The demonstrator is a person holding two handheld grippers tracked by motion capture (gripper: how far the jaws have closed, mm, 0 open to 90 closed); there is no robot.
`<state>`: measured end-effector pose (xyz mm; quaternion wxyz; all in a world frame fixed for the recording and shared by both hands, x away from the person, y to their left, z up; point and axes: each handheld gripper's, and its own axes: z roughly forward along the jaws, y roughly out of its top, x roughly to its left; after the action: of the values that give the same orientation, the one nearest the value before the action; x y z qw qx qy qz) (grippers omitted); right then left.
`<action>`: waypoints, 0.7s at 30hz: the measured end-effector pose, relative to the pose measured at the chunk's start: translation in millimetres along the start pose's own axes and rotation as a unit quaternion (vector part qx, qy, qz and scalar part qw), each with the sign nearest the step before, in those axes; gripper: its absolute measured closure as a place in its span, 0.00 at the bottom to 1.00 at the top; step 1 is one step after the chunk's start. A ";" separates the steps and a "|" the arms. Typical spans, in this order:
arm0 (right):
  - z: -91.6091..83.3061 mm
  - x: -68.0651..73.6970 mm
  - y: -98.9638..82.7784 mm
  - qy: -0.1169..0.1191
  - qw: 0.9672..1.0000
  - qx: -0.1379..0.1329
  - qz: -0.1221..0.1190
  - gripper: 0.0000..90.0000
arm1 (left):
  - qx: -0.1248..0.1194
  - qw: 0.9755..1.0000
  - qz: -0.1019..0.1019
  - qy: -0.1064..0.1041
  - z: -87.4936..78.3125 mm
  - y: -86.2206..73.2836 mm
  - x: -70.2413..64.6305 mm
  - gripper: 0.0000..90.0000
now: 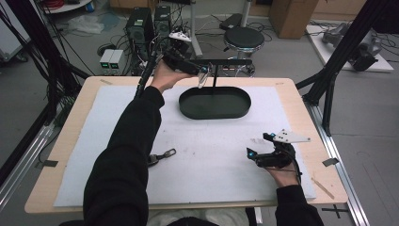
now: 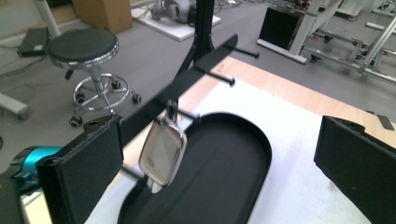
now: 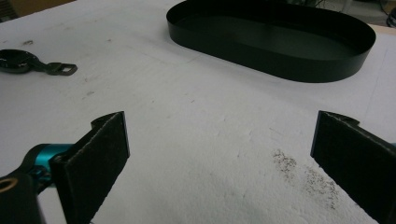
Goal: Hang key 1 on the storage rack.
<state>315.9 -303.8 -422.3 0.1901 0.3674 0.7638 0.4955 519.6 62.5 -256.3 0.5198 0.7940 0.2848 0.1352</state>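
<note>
A silver carabiner-like clip (image 2: 163, 149) hangs from a peg of the black rack bar (image 2: 187, 79) over the black oval tray (image 2: 224, 186). My left gripper (image 2: 219, 130) stands open just in front of it, pads apart on both sides and not touching it. In the high view the left gripper (image 1: 202, 75) is at the tray's (image 1: 214, 102) far left end, by the hanging clip (image 1: 203, 81). A dark clip (image 1: 162, 155) lies on the white mat beside the left sleeve. My right gripper (image 1: 259, 144) rests open and empty at the mat's right; its jaws (image 3: 219, 135) face the tray (image 3: 280, 60) and the dark clip (image 3: 28, 63).
A white mat (image 1: 211, 179) covers the wooden table (image 1: 301, 108). Behind the table stand a black stool (image 1: 243, 37), computer boxes (image 1: 141, 23) and cables. Black frame posts (image 1: 339, 56) rise at the right; the stool (image 2: 84, 46) stands on the floor beyond the rack.
</note>
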 end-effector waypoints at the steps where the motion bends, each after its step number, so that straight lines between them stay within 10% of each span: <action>1: 0.1 0.0 -0.1 0.000 1.000 0.000 0.000 0.04 | 0.001 1.000 -0.004 -0.003 -3.1 -1.4 0.4 0.02; 21: 1.4 1.9 -0.7 -0.001 1.000 0.011 -0.004 0.04 | 0.023 0.999 0.017 -0.031 -43.1 -43.6 -15.8 0.02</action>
<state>315.3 -301.7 -423.5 0.1887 0.3666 0.7705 0.4862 471.3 98.4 -276.1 0.5079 0.8142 0.2577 0.1129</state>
